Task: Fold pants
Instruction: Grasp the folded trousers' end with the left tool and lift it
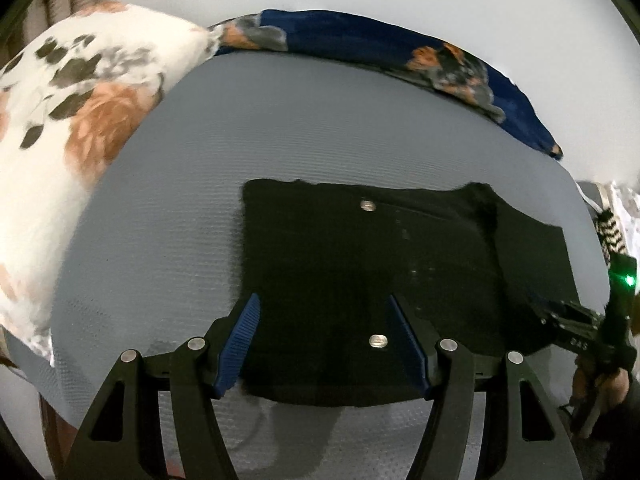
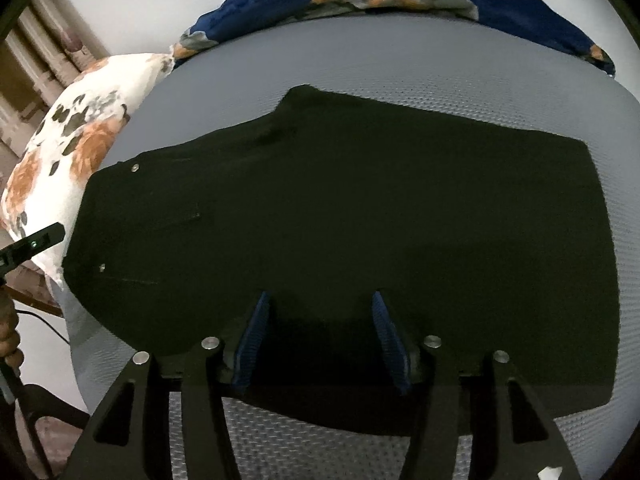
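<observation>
Black pants [image 2: 340,220] lie flat on the grey mattress [image 2: 440,64], folded lengthwise, with the waist end to the left in the right wrist view. Two metal buttons [image 1: 378,341] mark the waist in the left wrist view. My left gripper [image 1: 323,300] hovers over the waist end of the pants [image 1: 360,264], open, with nothing pinched between its blue pads [image 1: 240,344]. My right gripper [image 2: 320,296] hangs over the near edge of the pants' middle, also open and empty. Each gripper shows at the edge of the other's view: the right gripper [image 1: 572,320] and the left gripper [image 2: 36,242].
A white floral pillow [image 1: 68,120] lies left of the pants, close to the waist. A navy floral blanket [image 1: 400,48] runs along the far edge of the mattress. A person's hand [image 2: 8,332] and a curtain [image 2: 44,44] show at the left.
</observation>
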### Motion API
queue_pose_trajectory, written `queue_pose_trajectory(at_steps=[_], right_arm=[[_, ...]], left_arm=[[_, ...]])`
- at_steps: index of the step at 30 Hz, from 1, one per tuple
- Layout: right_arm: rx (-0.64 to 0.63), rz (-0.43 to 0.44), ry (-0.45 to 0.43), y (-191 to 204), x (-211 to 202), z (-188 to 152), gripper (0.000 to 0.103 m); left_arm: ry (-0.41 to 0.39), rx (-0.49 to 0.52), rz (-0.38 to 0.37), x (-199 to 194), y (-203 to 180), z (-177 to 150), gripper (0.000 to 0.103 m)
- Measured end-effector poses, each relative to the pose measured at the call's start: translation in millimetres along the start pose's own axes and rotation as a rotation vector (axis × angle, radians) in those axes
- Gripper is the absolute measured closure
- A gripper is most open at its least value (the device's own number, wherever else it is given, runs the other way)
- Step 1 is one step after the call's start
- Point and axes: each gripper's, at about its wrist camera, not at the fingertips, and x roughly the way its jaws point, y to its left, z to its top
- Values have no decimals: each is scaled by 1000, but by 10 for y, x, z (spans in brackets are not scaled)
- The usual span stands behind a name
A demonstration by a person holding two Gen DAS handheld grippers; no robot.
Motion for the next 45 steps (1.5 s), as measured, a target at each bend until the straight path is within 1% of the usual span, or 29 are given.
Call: queue_pose_trajectory(at_steps=[6,11,13,18,21,26,30,33,36,38,42,45], right_arm=[[30,24,11,36,36,52,48],[73,41,13,35,57,75,42],[76,41,13,41,60,72,40],[90,40,17,76,81,91,36],[101,36,16,83,92,105,34],[102,20,22,104,105,128,32],[107,9,26,110,121,155,31],[113,1,26,125,129,163,30],[120,-2,25,129,138,169,29],[123,-3,22,129,142,170,29],[130,-3,21,118,138,168,29],[135,0,19,113,138,172,29]], left_arm=[[32,-122,-65,42,389,-16,37],[109,-213,-170,194,673,-83,37],[137,-257,-195,261,785,-111,37],[188,-350,-302,423,1032,-171,37],[186,-357,-328,439,1070,-175,37],[186,-345,-396,480,1097,-150,37],[194,-351,-470,554,1113,-98,37],[224,-368,-560,636,1146,-79,37],[243,-349,-597,659,1163,-41,37],[255,-360,-631,692,1186,-4,37],[268,-385,-720,776,1216,62,37],[263,-374,-744,840,1150,142,37]])
